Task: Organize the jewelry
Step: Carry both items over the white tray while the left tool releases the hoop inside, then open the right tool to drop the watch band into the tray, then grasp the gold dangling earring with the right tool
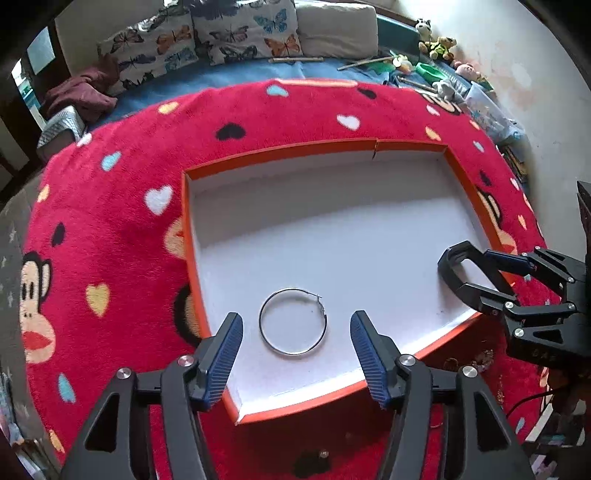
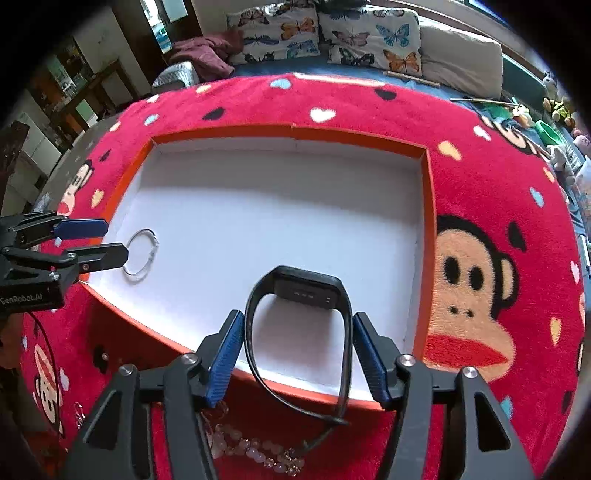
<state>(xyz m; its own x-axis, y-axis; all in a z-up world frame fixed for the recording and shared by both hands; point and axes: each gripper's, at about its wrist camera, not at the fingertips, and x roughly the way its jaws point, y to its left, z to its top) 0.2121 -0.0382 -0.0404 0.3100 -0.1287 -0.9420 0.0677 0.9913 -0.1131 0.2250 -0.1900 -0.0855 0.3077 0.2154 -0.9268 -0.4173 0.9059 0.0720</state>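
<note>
An orange box with a white inside (image 1: 314,147) (image 2: 428,206) lies on a red monkey-print blanket. A silver hoop earring (image 1: 293,321) (image 2: 141,256) lies flat on the box floor near its front left corner. My left gripper (image 1: 297,350) (image 2: 110,240) is open, its jaws either side of the hoop, not touching it. My right gripper (image 2: 299,350) (image 1: 476,273) is shut on a black smartwatch band (image 2: 306,286) (image 1: 456,260) and holds it over the box's near right edge.
A pink bead bracelet (image 2: 255,454) and other small jewelry (image 1: 476,362) lie on the blanket (image 1: 110,206) in front of the box. Butterfly cushions (image 2: 332,33), stuffed toys (image 1: 439,48) and clutter sit beyond the blanket.
</note>
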